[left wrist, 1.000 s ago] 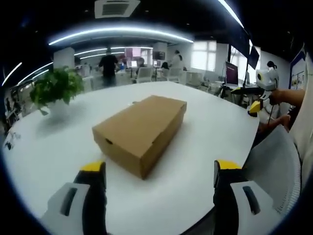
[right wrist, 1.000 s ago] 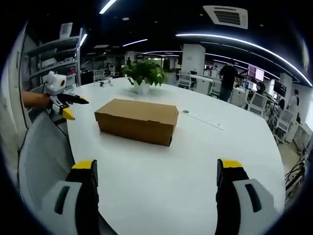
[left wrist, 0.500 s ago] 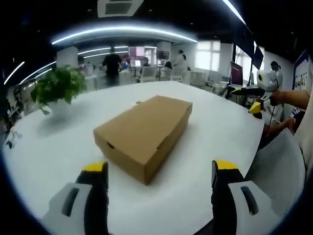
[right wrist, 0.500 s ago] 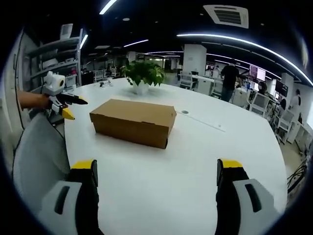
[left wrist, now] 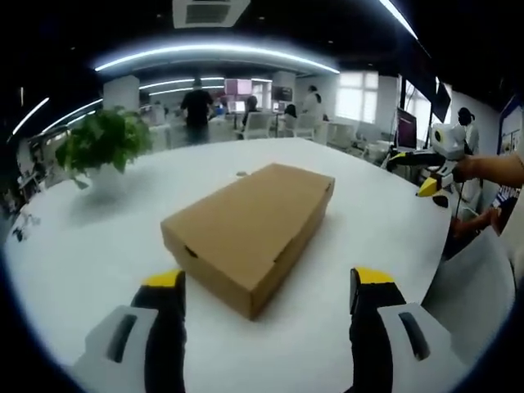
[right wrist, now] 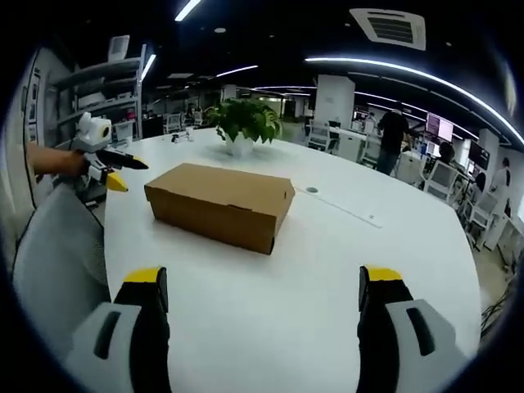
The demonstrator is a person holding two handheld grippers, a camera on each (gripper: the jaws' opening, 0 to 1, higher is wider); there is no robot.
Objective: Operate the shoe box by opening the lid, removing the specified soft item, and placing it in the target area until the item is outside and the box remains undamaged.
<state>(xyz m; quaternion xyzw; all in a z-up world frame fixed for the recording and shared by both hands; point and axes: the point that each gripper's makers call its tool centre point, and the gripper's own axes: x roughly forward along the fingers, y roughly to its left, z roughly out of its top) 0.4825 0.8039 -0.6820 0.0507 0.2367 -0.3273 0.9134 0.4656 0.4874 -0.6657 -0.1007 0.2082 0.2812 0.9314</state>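
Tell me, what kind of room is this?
Probably a big open office: rows of desks and chairs stand behind the white table, monitors glow, and long ceiling lights run overhead.

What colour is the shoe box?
Plain brown cardboard, no print visible. The shoe box shows best in the right gripper view, lid shut, on the white table.

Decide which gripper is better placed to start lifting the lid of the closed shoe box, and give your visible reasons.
Probably the left gripper. The shoe box lies close in front of its open jaws, a corner pointing between them. From the right gripper, also open, the box sits farther off across bare white table.
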